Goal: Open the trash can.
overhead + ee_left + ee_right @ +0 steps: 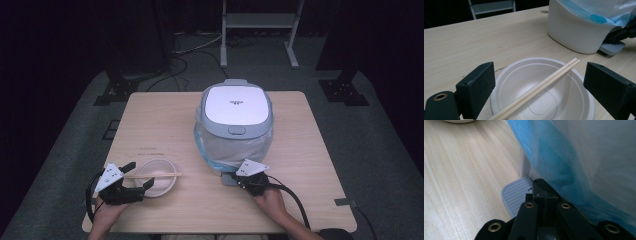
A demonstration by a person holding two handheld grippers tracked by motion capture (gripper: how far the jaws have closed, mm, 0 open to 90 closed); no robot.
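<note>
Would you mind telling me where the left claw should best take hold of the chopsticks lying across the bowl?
Probably at the end of the chopsticks that juts past the rim of the bowl on the claw's side. The pair lies flat across the rim, so the left claw, already open astride the bowl, could come in level and close across both sticks.

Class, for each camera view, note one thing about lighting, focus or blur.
High view: the table is lit while the surrounding floor falls into darkness. Left gripper view: the paper bowl and chopsticks are sharp, the dark background beyond the table is dim. Right gripper view: the blue plastic bag is very close and blurred; the right gripper looks sharper.
</note>
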